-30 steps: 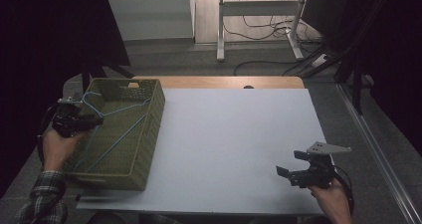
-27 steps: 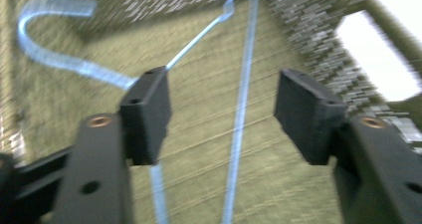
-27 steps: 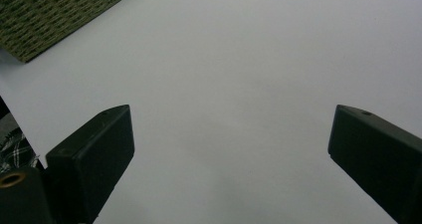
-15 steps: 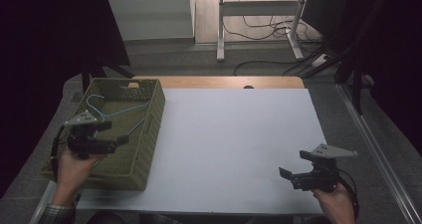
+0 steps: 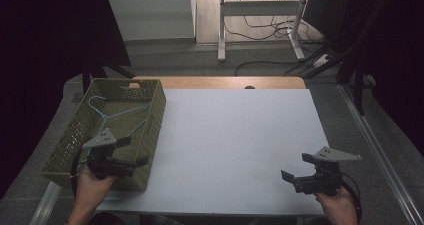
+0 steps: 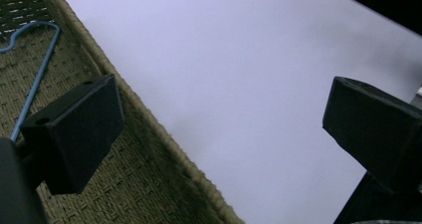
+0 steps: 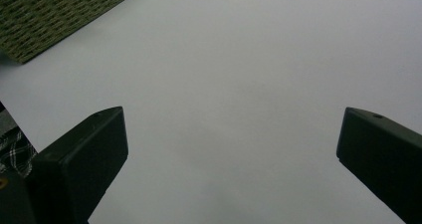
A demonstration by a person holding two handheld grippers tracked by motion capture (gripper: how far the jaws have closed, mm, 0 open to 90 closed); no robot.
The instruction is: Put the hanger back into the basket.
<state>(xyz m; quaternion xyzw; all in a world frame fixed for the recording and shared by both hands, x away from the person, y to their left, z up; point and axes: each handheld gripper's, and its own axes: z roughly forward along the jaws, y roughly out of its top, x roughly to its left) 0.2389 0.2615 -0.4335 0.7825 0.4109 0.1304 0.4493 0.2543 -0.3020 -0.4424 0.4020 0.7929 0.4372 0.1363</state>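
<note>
An olive woven basket [image 5: 159, 107] stands on the left of the white table [image 5: 240, 135]. A blue wire hanger [image 5: 118, 116] lies inside it on the bottom. My left gripper [image 5: 135, 151] hovers over the basket's near right corner and points toward the table. Its jaws have just been opening and stand open with nothing between them. In the left gripper view the hanger [image 6: 35, 79] lies beyond the left jaw, and the basket rim [image 6: 149, 134] runs between the jaws of the left gripper [image 6: 224, 109]. My right gripper [image 5: 295, 166] is open over the table's near right, also empty [image 7: 231, 129].
The basket's side wall [image 7: 59, 15] appears far off in the right gripper view. A wooden strip [image 5: 220, 82] borders the table's far edge. Behind it stand a metal desk frame [image 5: 260, 20] and floor cables [image 5: 270, 65]. Dark surroundings flank both sides.
The left gripper has moved from the basket's left side to its near right corner and opened. The hanger, raised by it before, now lies loose in the basket. The right gripper barely shifted.
</note>
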